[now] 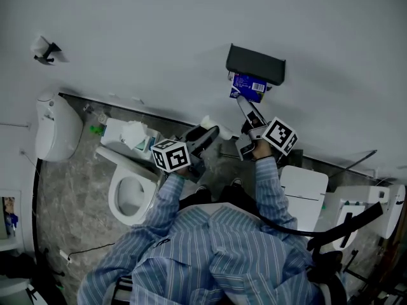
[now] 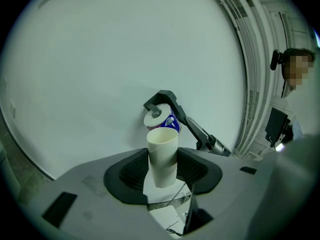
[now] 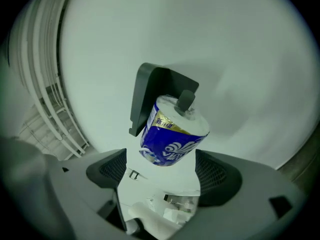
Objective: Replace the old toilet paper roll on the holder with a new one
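Up on the wall in the head view: dark holder [image 1: 255,63], new roll [image 1: 248,86] hanging just beneath, blue wrapper on. Right claw [image 1: 245,105] reaching up to the roll from below, probably to seat or steady it. Left claw [image 1: 205,137] lower and off to the side, well apart from the holder, carrying old tube [image 1: 212,124]. Most likely kept clear so as not to crowd the fitting.

Along the left gripper view: both pads closed on the old tube [image 2: 162,154], gripping its lower part, open end up. Bare pale cardboard, no paper left. Beyond, against the wall, the new roll [image 2: 161,118] under the holder.

Along the right gripper view: jaws wide apart, one pad either side of the new roll's lower end, a gap showing at the left, no pressing to be seen. Open around the roll rather than gripping it. Roll threaded on dark peg [image 3: 186,101], tip poking out of the core, whole roll tilted, holder's cover [image 3: 150,91] behind. Full and plump, white at the end, glossy blue wrapper with a gold band and white swirl. Judging by that: swap nearly done, wrapper not yet off, old tube not yet set down.
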